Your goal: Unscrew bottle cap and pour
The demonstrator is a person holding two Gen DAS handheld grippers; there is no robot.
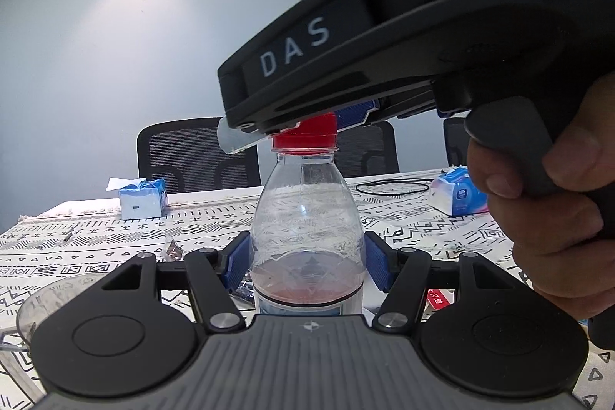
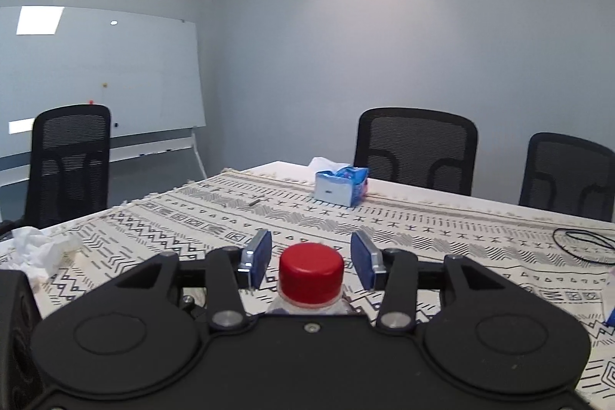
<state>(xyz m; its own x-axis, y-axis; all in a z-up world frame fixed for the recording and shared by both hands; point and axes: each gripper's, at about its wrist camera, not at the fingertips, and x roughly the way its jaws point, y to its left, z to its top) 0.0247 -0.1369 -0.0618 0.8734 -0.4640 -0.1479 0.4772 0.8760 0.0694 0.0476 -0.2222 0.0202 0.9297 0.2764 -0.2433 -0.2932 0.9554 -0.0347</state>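
Bottle held upright, cap between spread tongs.

The left tongs [image 1: 307, 262] pinch the clear bottle [image 1: 307, 229] around its body, standing on the patterned surface [image 2: 423, 229]. The right tongs [image 2: 309, 258] hover spread, blue pads either side of the red cap [image 2: 311, 273] without touching it. A tissue box [image 2: 340, 187] sits well beyond.

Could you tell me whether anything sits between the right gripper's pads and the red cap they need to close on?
Nothing visible does. In the right wrist view the right gripper is open, its blue pads flanking the red cap with only bare gaps on either side. The left gripper holds the bottle lower down, clear of the cap.
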